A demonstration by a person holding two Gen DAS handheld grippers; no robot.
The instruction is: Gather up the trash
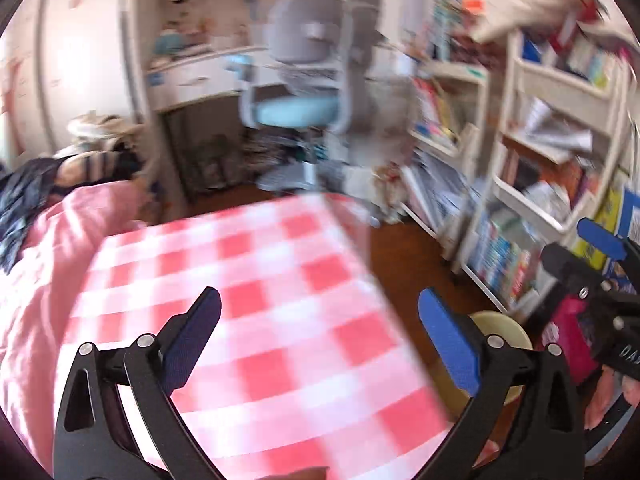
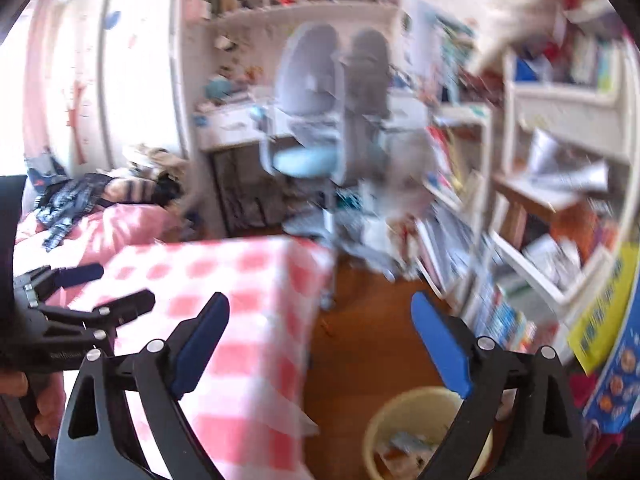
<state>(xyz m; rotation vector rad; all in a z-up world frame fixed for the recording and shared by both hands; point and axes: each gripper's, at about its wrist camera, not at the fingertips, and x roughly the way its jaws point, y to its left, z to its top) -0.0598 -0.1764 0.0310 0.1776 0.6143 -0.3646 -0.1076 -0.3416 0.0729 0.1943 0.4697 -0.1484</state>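
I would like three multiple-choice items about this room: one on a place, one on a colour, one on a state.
1. Where is the round pale yellow waste bin?
A. on the checked table
B. on the wooden floor beside the table
C. on a shelf

2. What colour is the checked tablecloth?
A. red and white
B. green and white
C. plain blue

3. How is the right gripper?
A. shut on paper
B. shut, empty
C. open, empty

Key: 1 B, the bin stands on the floor by the cloth's edge; 2 A, red and white squares show; 3 C, its blue pads stand wide apart.
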